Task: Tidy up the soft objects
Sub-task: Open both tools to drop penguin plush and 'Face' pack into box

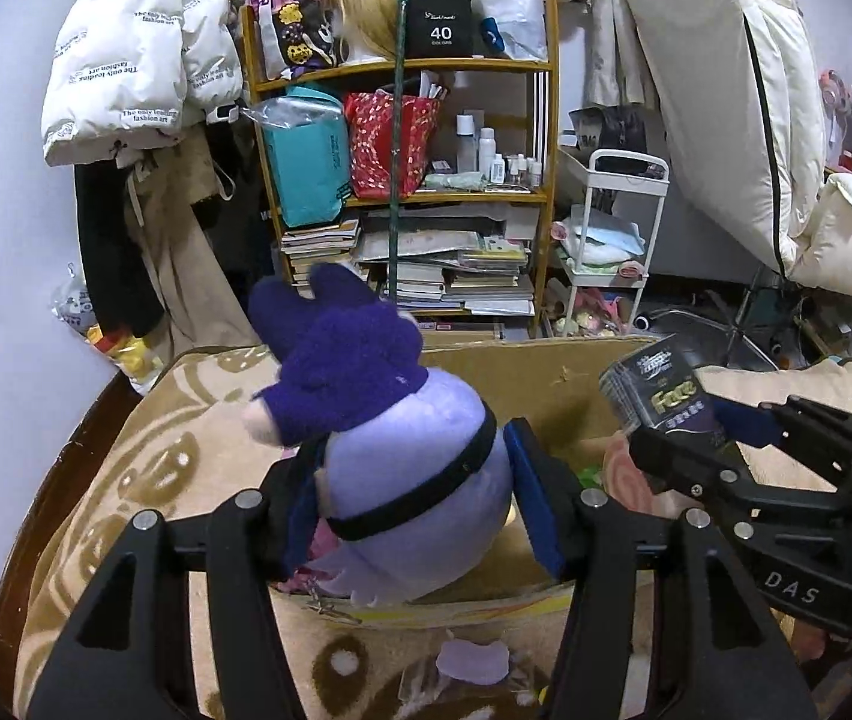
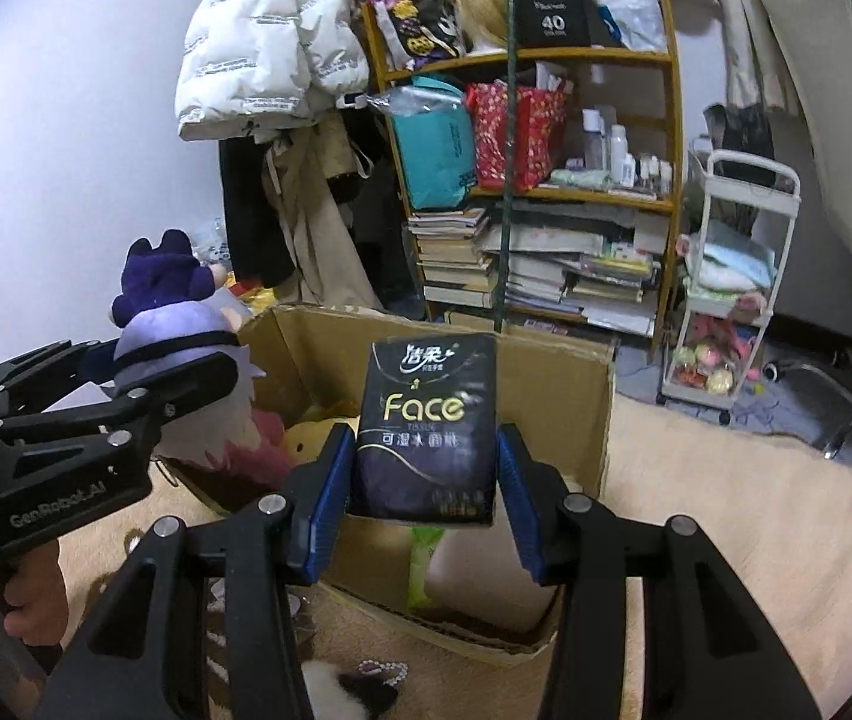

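The left gripper [image 1: 411, 492] has the purple plush toy [image 1: 378, 420] between its blue pads, though the right pad stands just clear of the rounded body, so whether it is truly clamped cannot be told. The toy hangs over the near left corner of the open cardboard box [image 2: 552, 384]. The right gripper [image 2: 423, 480] grasps a dark tissue pack [image 2: 429, 420] upright, its pads pressed on both sides, above the box's near edge. Inside the box lie other soft things, a yellow one and a pink one, mostly hidden by the grippers and hard to identify. A hand [image 2: 30, 606] grips the left tool's handle, cut off at the frame's edge. The box rests on a beige patterned blanket [image 1: 144, 480]. Beyond stand a crowded wooden shelf [image 1: 402, 192], a white puffer jacket [image 1: 138, 60] and a white trolley [image 2: 732, 276].
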Demonstrator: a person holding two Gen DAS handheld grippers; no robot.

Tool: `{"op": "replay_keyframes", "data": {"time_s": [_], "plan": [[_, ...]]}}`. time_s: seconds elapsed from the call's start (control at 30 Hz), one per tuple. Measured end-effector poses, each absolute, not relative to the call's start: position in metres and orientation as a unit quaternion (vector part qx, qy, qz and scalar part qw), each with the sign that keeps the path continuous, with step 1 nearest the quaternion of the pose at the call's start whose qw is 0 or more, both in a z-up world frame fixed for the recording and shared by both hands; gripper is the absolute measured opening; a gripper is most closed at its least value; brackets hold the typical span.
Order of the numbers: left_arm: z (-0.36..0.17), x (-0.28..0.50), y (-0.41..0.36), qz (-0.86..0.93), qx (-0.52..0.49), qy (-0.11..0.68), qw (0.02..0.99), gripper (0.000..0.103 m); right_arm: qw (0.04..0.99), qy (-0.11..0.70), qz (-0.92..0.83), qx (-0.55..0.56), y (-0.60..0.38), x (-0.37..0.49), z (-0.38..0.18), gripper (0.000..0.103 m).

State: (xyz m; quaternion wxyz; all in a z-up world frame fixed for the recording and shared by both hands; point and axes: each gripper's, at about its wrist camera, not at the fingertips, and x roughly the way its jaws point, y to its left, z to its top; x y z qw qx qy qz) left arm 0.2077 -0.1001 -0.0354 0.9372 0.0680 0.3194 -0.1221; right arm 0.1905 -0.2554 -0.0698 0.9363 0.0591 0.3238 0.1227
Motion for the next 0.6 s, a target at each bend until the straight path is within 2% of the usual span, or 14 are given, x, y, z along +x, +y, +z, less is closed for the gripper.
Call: {"op": "replay_keyframes", "data": {"time_s": [0.2,0.27,0.33,0.4,0.53,0.6], "plan": [[-0.036,0.203,-0.099,-0.118,0.063,0.323,0.937,0.073,0.933,0.335,0.115,0.065,-0.263,0.190,-0.075,0.051],[-0.036,0.201,-0.097,-0.116,0.060,0.325,0.937,0.079,0.934,0.332,0.114,0.069,-0.265,0.188,-0.073,0.057],[-0.036,0.198,-0.095,-0.113,0.058,0.326,0.937,0.084,0.937,0.326,0.109,0.065,-0.265,0.185,-0.070,0.069],[-0.034,0.194,-0.091,-0.109,0.057,0.328,0.937,0.092,0.938,0.323,0.110,0.054,-0.262,0.181,-0.068,0.071],[-0.032,0.187,-0.083,-0.099,0.058,0.329,0.937,0.096,0.938,0.327,0.107,0.042,-0.260,0.175,-0.067,0.087],[-0.032,0.184,-0.079,-0.097,0.057,0.337,0.935,0.096,0.937,0.330,0.108,0.043,-0.259,0.170,-0.067,0.087]]}}
